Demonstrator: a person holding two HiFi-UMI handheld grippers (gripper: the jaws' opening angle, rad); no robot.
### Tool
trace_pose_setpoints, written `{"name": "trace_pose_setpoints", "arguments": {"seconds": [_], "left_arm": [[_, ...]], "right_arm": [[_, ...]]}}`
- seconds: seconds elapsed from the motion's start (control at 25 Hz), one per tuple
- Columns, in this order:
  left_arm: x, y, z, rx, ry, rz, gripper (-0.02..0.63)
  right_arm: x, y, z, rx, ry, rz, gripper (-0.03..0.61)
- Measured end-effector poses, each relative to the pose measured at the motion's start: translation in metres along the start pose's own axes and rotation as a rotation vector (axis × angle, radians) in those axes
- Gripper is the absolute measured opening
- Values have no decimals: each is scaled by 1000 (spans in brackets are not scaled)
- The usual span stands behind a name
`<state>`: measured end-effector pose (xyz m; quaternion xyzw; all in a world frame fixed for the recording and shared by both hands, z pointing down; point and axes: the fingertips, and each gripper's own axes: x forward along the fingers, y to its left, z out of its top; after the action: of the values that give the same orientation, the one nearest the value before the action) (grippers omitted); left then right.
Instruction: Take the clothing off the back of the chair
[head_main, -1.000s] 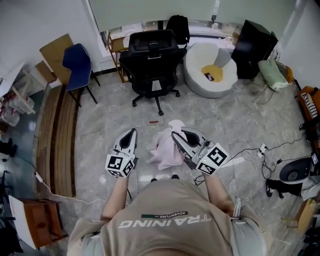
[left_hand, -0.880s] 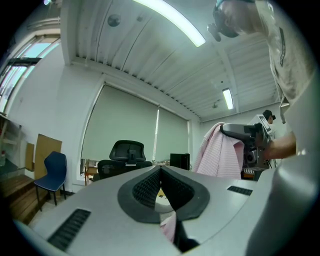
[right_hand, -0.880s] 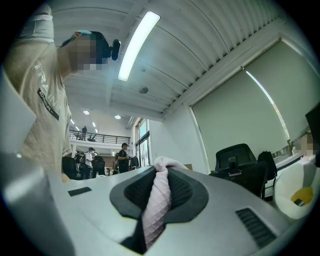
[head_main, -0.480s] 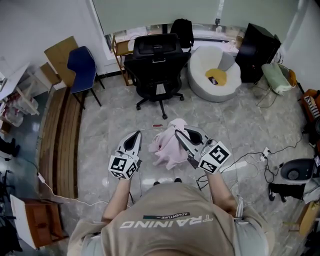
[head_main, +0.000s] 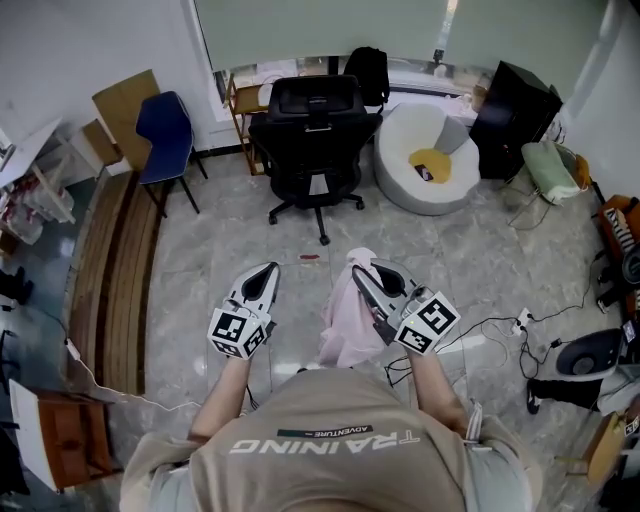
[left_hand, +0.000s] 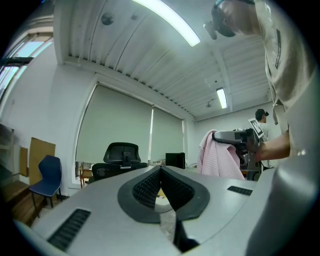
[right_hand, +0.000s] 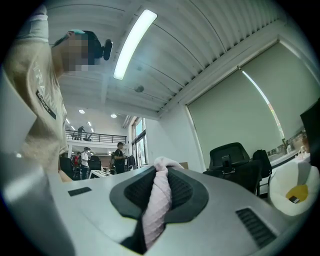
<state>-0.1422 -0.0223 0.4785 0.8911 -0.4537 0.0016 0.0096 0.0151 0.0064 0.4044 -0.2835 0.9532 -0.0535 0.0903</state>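
Observation:
A pink garment (head_main: 346, 322) hangs in a narrow drape from my right gripper (head_main: 358, 272), which is shut on a fold of it. In the right gripper view the pink cloth (right_hand: 159, 200) is pinched between the dark pads. My left gripper (head_main: 262, 280) is held level beside it, shut and empty, apart from the cloth. From the left gripper view the garment (left_hand: 220, 157) shows off to the right, past the shut jaw tips (left_hand: 160, 170). The black office chair (head_main: 312, 125) stands a few steps ahead with its back bare.
A blue chair (head_main: 160, 125) and wooden planks (head_main: 115, 270) line the left side. A white round seat (head_main: 430, 165) and a black cabinet (head_main: 518, 105) stand at the back right. Cables (head_main: 500, 322) trail over the tiled floor on the right.
The pink garment was bunched out to the left between the grippers; now it hangs straight down from the right gripper. Both grippers have stayed about where they were.

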Motion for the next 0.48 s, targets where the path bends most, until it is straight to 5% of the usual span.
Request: {"name": "trace_pose_setpoints", "arguments": {"seconds": [0.48], "left_arm": [[8,5,-9,-14,27,20,12]], "right_arm": [[-15,-11,-5,19,6,-8,66]]}}
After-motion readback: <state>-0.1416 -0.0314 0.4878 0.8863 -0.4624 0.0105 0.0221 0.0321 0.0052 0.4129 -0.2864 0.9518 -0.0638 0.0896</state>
